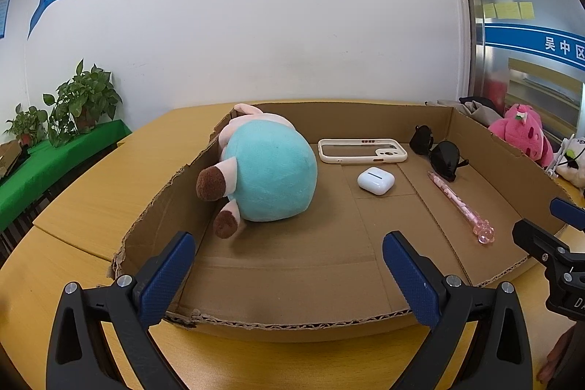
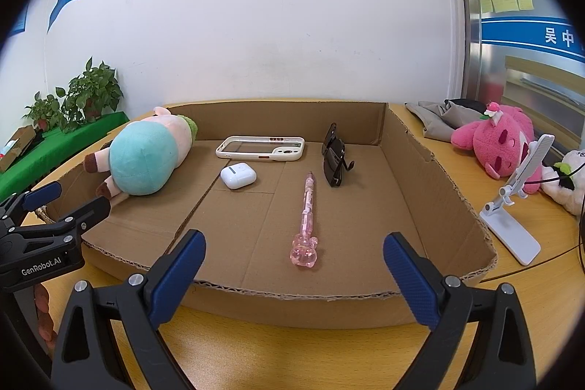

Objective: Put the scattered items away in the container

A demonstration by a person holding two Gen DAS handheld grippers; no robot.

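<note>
Cardboard tray (image 2: 420, 178) on the worktop (image 2: 292, 349) holds the teal plush (image 2: 146, 159) at ten o'clock, phone case (image 2: 260, 147), earbud case (image 2: 237, 175) and pink pen (image 2: 308, 203), which runs twelve to six, head toward the right gripper (image 2: 294, 275). It gapes empty, as does the left gripper (image 1: 289, 276). Pink plush (image 2: 493, 141) waits outside at two o'clock, nearer the right.
</note>
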